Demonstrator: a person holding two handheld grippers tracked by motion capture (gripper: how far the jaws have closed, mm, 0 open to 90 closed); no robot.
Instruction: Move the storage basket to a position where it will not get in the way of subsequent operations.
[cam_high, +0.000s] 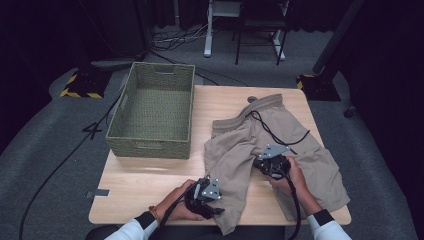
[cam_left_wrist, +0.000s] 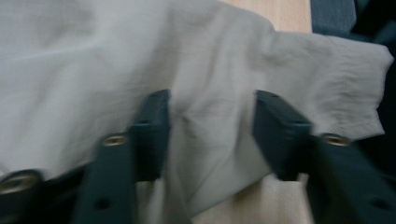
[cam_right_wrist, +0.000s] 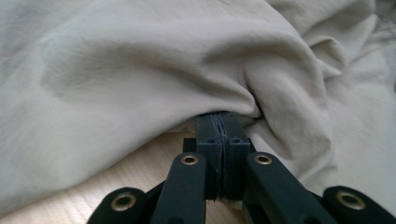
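Wooden table (cam_high: 150, 185): shorts (cam_high: 280, 145) lie lengthwise, waistband away, right gripper (cam_high: 264, 165) pinching them

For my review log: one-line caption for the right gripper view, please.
Right tool shut on a fold of the beige shorts, lifting the fabric off the wooden table.

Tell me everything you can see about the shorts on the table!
The shorts are beige, of thin, soft-looking cloth, with a gathered waistband at the far end. They lie crumpled on the wooden table, one leg hanging over the near edge. The right gripper is shut on a fold. The left gripper stands open, cloth between its jaws.
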